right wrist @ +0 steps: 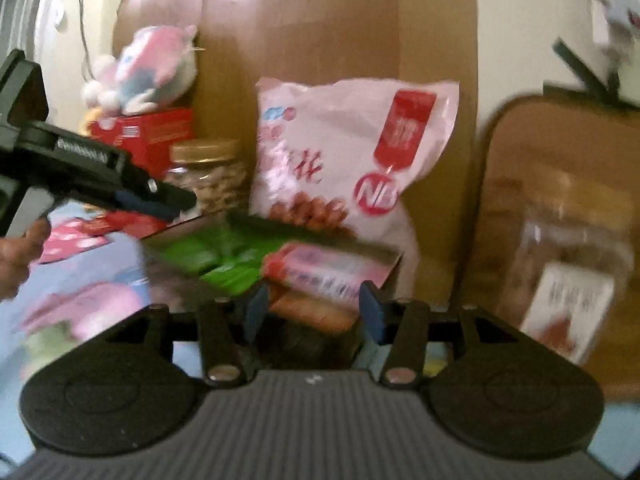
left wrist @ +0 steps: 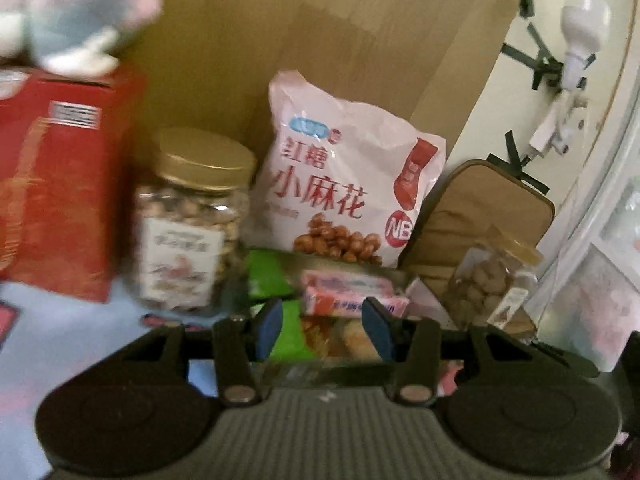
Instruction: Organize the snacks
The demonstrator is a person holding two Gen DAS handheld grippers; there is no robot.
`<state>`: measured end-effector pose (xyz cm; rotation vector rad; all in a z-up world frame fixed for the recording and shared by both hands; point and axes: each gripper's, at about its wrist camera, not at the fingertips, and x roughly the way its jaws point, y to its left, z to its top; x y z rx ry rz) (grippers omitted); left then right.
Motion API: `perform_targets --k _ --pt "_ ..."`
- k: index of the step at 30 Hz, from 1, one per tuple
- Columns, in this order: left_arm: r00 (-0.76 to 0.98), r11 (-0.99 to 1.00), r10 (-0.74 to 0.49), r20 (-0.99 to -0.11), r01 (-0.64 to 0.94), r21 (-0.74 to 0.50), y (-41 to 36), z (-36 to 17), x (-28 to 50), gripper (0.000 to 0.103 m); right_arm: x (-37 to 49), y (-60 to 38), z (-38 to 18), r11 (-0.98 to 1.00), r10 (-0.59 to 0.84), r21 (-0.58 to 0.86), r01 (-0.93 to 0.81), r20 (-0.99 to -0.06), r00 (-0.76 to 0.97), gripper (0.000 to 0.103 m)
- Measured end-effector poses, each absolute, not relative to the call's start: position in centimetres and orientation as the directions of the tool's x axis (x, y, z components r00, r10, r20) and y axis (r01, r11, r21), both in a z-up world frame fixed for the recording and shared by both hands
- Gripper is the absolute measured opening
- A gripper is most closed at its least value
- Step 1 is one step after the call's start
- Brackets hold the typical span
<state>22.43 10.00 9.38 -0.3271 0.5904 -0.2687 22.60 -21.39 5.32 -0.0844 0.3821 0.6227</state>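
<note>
A shallow box (left wrist: 396, 276) holds green packets (left wrist: 268, 276), a pink snack bar pack (left wrist: 352, 296) and other snacks. A large pink snack bag (left wrist: 344, 196) stands upright behind it. A gold-lidded jar of nuts (left wrist: 188, 224) stands left of the box, and a smaller gold-lidded jar (left wrist: 488, 284) lies tilted at the right. My left gripper (left wrist: 326, 330) is open and empty just above the box's near side. My right gripper (right wrist: 314, 316) is open and empty over the same box (right wrist: 394, 270), near the pink pack (right wrist: 324, 272). The left gripper also shows in the right wrist view (right wrist: 160, 200).
A red carton (left wrist: 60, 184) with a plush toy (left wrist: 80, 12) on top stands at the left. A tan padded case (left wrist: 480, 216) leans at the right. Brown cardboard (left wrist: 320, 32) backs the scene. A patterned blue and pink cloth (left wrist: 80, 328) covers the surface.
</note>
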Motion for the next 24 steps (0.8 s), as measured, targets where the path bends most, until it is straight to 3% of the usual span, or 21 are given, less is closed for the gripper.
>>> perform_targets --k 5,12,19,22,24 --pt "0.807 0.933 -0.26 -0.531 0.068 -0.352 12.4 7.8 15.8 0.046 19.1 -20.1 5.2 0.767 0.614 0.102 -0.634 -0.403 0.678 0.054" --pt "0.811 0.894 -0.229 -0.539 -0.044 -0.447 15.4 4.0 8.4 0.046 18.1 -12.0 4.3 0.678 0.669 0.107 -0.727 -0.498 0.551 0.055" --pt "0.826 0.881 -0.225 -0.517 -0.054 -0.47 17.6 3.3 4.1 0.046 19.9 -5.1 1.6 0.7 0.578 0.063 -0.711 -0.634 0.513 0.053" --pt "0.831 0.873 -0.23 -0.507 -0.055 -0.485 18.2 3.2 3.1 0.046 19.7 -4.6 1.3 0.707 0.557 0.022 -0.707 -0.632 0.538 0.054" --pt "0.835 0.867 -0.232 -0.499 -0.055 -0.495 18.5 3.1 2.6 0.046 19.8 -4.5 1.7 0.713 0.547 0.021 -0.701 -0.642 0.537 0.038"
